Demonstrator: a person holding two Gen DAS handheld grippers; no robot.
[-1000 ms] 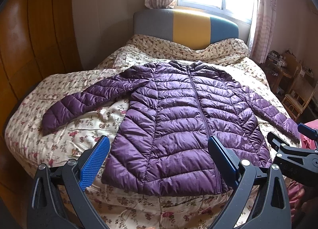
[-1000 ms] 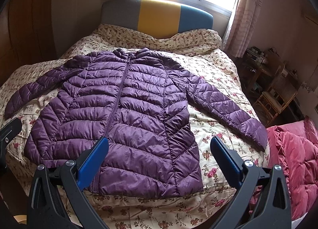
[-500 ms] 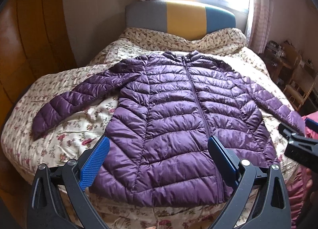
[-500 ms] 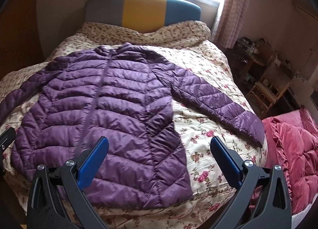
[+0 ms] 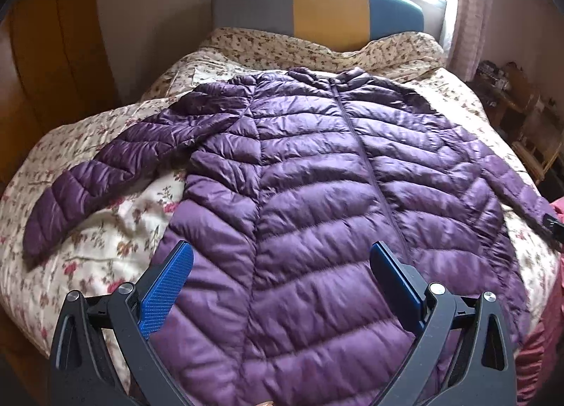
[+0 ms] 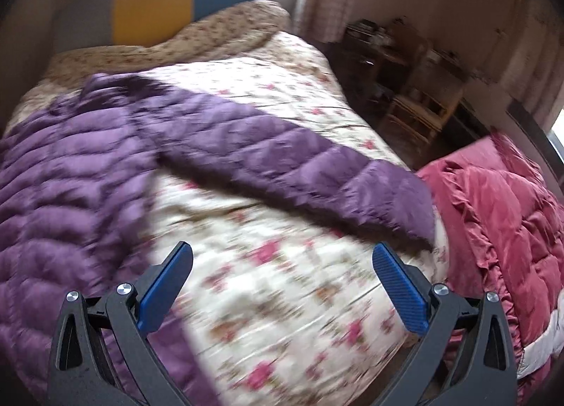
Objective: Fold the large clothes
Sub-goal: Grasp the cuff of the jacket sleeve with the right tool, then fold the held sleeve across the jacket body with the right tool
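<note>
A purple quilted puffer jacket lies flat and zipped on the floral bedspread, sleeves spread to either side. The left gripper hangs just above its lower front, blue-padded fingers spread wide, holding nothing. The right gripper, equally spread and empty, hovers over bare bedspread; the jacket's sleeve stretches ahead of it, a crumpled pink quilt to its right.

Both the left gripper and the right gripper have matte black angular arms with triangular cut-outs, round silver screws and ribbed bright-blue pads inside the fingers.
</note>
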